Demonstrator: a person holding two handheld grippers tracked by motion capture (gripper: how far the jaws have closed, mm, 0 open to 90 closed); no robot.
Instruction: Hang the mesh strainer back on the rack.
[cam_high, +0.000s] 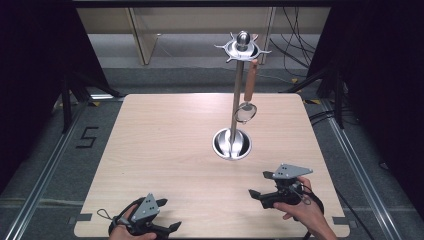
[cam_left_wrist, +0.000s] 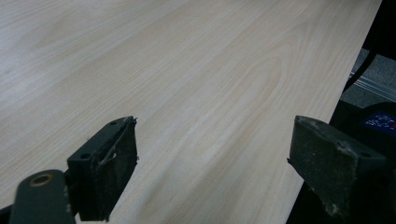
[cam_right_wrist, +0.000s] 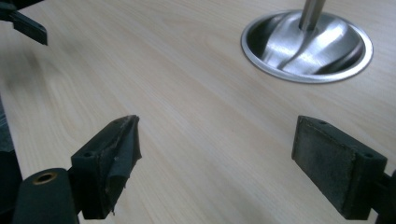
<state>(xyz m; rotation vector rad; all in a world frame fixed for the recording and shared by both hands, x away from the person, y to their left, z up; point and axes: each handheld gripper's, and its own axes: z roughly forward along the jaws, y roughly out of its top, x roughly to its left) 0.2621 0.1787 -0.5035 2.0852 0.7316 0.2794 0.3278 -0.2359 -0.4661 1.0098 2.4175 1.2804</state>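
Right gripper (cam_high: 258, 186): jaws spread, empty, low over pale wooden table (cam_high: 165, 145).
Left gripper (cam_high: 172, 216): released, empty, resting.
Ahead: wooden-handled steel ladle (cam_high: 247, 97) hangs from steel utensil stand (cam_high: 233, 135), apparently to store it.

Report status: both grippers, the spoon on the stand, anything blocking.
Left gripper open, empty, near table edge. Right gripper open, empty, short of stand. Spoon hanging from top hook. Table between clear.

I'm in a lab-style recording space: a bare wood-grain table (cam_high: 165, 150) inside black curtains (cam_high: 30, 60), metal floor rails (cam_high: 45, 175), loose cables (cam_high: 295, 30) at the back, a taped "5" (cam_high: 86, 137) on grey carpet. One staged prop, a steel utensil stand (cam_high: 235, 100).
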